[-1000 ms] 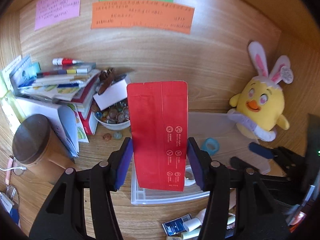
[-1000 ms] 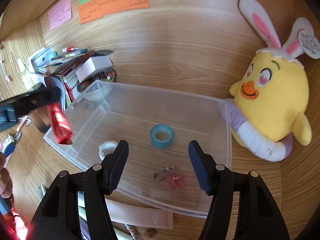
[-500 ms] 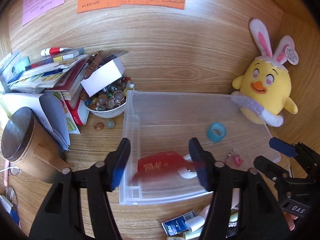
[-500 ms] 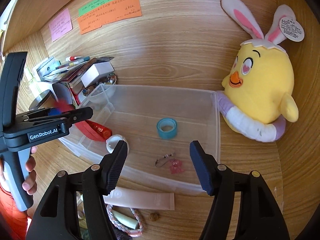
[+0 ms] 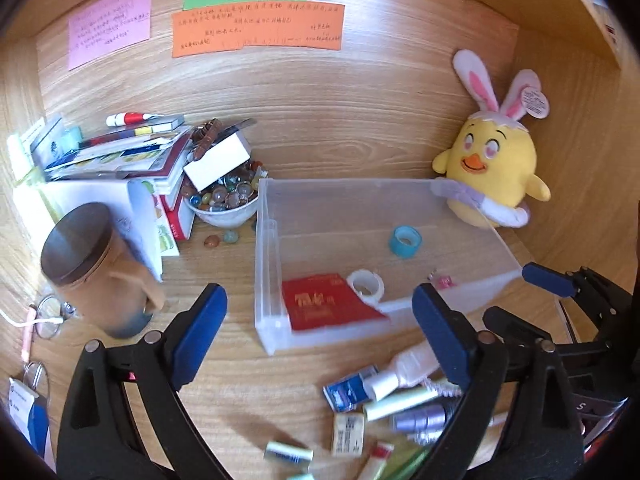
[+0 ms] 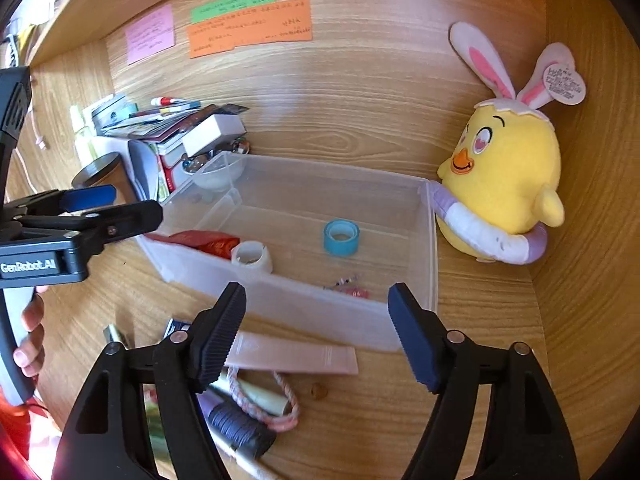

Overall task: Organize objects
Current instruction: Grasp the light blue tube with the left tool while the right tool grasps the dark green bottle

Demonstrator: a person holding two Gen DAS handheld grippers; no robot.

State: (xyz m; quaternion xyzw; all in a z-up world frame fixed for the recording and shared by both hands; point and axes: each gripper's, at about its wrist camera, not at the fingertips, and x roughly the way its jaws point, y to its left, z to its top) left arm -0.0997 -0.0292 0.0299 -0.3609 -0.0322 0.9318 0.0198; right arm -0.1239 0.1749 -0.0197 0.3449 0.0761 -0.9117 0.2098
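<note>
Packet (image 5: 326, 306), red, lies flat in clear bin (image 5: 266, 264) at its near-left corner, w/ white tape roll (image 5: 366, 286) touching its right edge; blue tape roll (image 5: 405, 241) farther back. Left tongs (image 5: 320, 334) released, jaws just been opening, nothing btwn them, hanging over bench (image 5: 224, 352) by bin's front. Right tongs (image 6: 316, 334) also apart, just been widening, empty, above pink tube (image 6: 296, 358) in front of bin.
</note>
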